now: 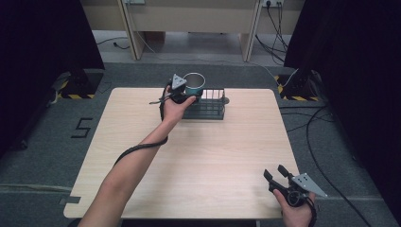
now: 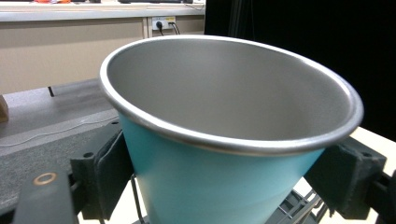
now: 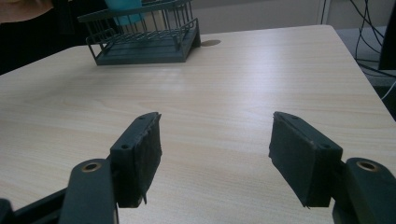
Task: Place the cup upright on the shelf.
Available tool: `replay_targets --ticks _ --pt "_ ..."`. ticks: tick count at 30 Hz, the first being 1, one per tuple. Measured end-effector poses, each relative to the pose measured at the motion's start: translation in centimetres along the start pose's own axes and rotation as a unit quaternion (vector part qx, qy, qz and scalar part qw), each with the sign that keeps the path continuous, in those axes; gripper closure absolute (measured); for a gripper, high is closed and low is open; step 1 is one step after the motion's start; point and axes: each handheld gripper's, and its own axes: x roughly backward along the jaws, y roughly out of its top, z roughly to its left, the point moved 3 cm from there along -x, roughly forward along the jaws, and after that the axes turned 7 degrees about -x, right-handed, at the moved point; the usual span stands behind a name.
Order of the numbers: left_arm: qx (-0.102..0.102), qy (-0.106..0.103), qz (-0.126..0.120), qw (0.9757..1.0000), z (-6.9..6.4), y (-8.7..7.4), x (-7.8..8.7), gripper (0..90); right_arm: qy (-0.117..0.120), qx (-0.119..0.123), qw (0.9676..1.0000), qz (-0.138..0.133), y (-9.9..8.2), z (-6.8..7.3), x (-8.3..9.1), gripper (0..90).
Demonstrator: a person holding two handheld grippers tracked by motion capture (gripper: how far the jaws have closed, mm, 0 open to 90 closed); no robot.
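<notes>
since the left gripper point(image 1: 188, 97) pinches the teal cup point(image 1: 194, 83) over the wire rack point(image 1: 210, 106) to set it inside, the right gripper point(image 1: 278, 174) waits spread.

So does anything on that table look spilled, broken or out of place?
Nothing stands out. The teal metal cup looks empty and undented, gripped by the left gripper at the dark wire rack. The right gripper is open above the wooden table.
</notes>
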Motion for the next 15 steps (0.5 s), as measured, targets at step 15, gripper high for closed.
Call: replay_targets --ticks 15 --pt "-0.001 0.001 0.01 1.0 -0.57 -0.46 -0.7 15.2 0.0 0.001 1.0 0.0 0.0 0.0 0.0 34.4"
